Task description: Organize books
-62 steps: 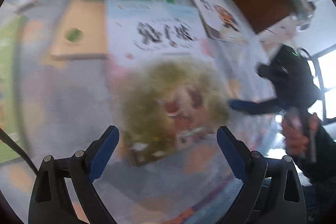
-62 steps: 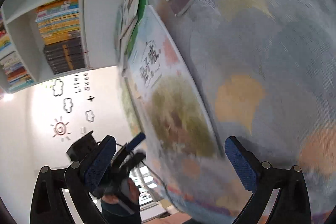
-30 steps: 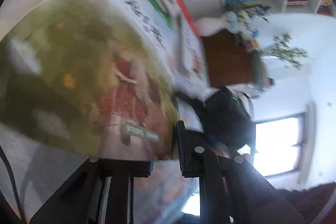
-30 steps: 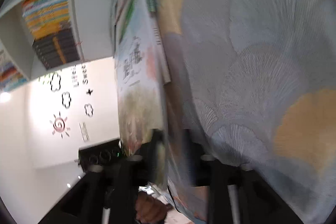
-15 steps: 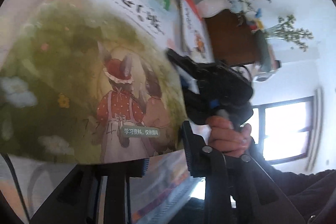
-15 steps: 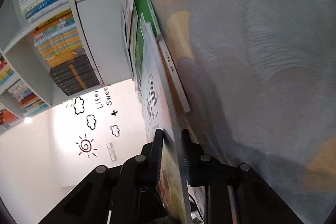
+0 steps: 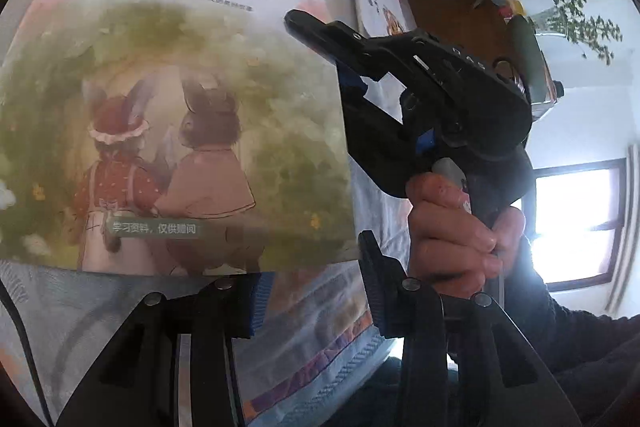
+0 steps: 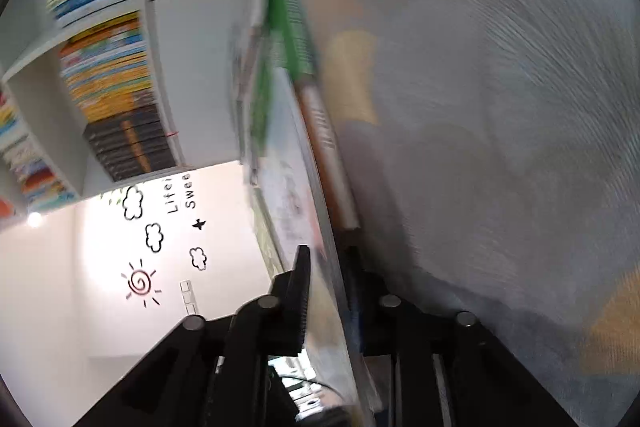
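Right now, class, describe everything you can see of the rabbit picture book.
The rabbit picture book is a thin, glossy paperback. Its cover shows two dressed rabbits from behind amid green foliage, with large black Chinese characters on a pale band above. It is lifted off the patterned cloth, tilted. The right gripper pinches its side edge; the left gripper sits at its bottom edge, jaws apart.
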`<move>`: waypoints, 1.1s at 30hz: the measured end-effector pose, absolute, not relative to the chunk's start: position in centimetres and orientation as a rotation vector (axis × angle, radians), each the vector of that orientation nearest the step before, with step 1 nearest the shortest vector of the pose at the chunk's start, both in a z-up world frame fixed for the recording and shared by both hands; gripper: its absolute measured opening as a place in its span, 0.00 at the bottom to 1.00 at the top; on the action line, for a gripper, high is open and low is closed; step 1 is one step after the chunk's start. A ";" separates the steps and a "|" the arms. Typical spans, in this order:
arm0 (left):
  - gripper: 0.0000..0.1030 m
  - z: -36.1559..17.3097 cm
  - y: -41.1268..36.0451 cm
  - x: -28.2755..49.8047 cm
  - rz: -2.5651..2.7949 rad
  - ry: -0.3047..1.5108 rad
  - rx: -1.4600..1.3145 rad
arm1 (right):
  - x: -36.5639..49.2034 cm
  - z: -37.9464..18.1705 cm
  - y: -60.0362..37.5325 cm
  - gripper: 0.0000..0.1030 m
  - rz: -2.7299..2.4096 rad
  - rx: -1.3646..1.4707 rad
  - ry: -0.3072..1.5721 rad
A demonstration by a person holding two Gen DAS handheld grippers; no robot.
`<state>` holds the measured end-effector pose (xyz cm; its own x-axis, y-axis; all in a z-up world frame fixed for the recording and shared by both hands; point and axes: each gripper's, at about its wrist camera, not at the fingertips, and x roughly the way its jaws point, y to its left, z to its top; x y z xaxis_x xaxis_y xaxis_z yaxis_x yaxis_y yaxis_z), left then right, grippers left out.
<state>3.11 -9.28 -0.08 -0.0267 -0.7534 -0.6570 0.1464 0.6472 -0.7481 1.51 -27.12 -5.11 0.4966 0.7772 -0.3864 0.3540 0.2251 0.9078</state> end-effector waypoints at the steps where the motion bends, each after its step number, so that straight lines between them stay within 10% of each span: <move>1: 0.36 0.0 -9.1 3.1 -0.773 1.417 -0.568 | 1.4 -4.9 -27.2 0.06 0.387 1.364 1.069; 12: 0.92 -1.3 -3.4 2.7 -0.584 1.367 -0.859 | 0.1 -4.5 -28.7 0.06 0.366 1.436 1.081; 24: 0.99 -1.6 -3.2 0.3 -0.531 1.357 -0.982 | 0.3 -6.3 -28.9 0.10 0.289 1.723 1.130; 33: 0.99 -6.9 4.6 0.0 -0.349 1.156 -1.739 | -0.3 -6.0 -29.1 0.10 0.314 1.751 1.169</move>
